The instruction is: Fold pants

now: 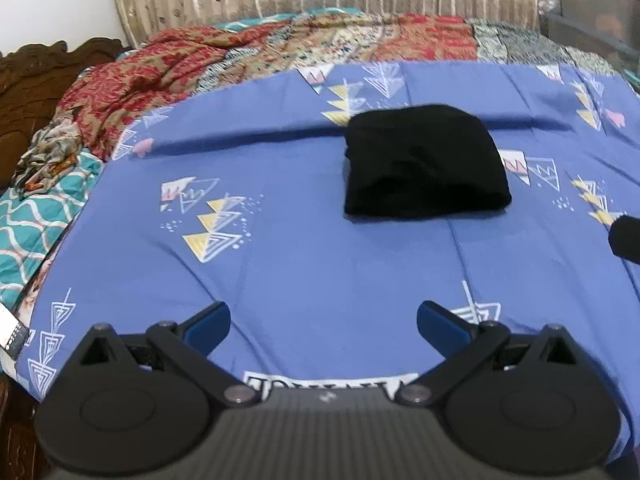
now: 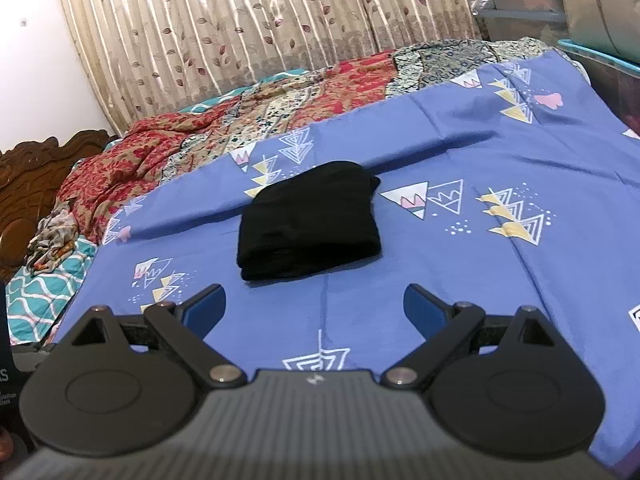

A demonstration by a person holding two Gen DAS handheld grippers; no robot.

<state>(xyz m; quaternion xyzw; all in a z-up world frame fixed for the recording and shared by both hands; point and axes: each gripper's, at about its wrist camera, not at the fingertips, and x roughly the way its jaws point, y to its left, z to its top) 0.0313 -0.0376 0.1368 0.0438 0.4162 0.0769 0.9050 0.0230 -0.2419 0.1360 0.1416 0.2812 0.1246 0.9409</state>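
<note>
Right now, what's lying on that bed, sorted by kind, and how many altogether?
Folded black pants: 1
Blue patterned sheet: 1
Red floral quilt: 1
Teal lattice cover: 1
Crumpled printed cloth: 1
Total: 5

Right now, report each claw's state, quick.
Left claw: open, holding nothing.
Right claw: open, holding nothing; black pants lie folded ahead.

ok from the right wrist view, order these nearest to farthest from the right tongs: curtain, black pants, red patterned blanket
1. Black pants: folded on the blue sheet, just ahead of the open right tongs.
2. Red patterned blanket: bunched behind the sheet, to the left.
3. Curtain: hanging at the very back.
</note>
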